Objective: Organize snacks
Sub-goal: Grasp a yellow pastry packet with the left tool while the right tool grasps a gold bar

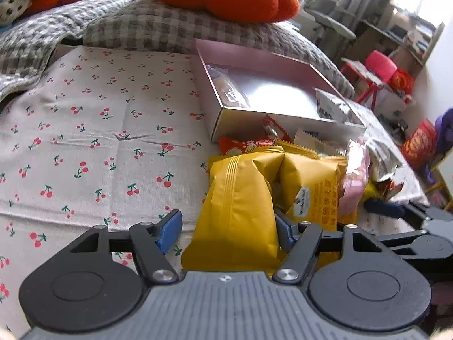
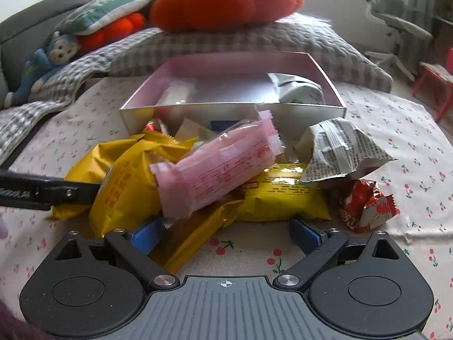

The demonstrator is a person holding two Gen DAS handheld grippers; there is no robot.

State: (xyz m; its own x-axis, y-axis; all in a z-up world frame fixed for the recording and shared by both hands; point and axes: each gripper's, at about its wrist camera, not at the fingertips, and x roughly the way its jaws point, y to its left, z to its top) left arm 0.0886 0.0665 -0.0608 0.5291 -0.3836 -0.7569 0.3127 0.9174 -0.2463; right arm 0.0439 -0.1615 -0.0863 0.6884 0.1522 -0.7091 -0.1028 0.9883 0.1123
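Note:
A heap of snack packets lies on the cherry-print sheet in front of an open pink box (image 1: pixel 220 124) (image 2: pixel 226 113). My left gripper (image 1: pixel 226 228) straddles a plain yellow packet (image 1: pixel 240 198). Its right pad (image 1: pixel 283 228) sits against the packet and its left pad (image 1: pixel 170 231) stands a little apart from it. My right gripper (image 2: pixel 226 233) is open wide at the near edge of the heap, with the corner of a yellow packet (image 2: pixel 192 243) by its left pad. A pink packet (image 2: pixel 215 167) lies on top of the heap. The box holds a grey-white packet (image 2: pixel 297 90) and a pale one (image 1: pixel 229 90).
A crumpled grey-white packet (image 2: pixel 339 150) and a red packet (image 2: pixel 365 206) lie at the right of the heap. Behind the box are a plaid quilt (image 2: pixel 254 42), an orange pumpkin cushion (image 2: pixel 226 0) and a blue doll (image 2: pixel 53 56). An office chair (image 2: pixel 396 19) stands beyond the bed.

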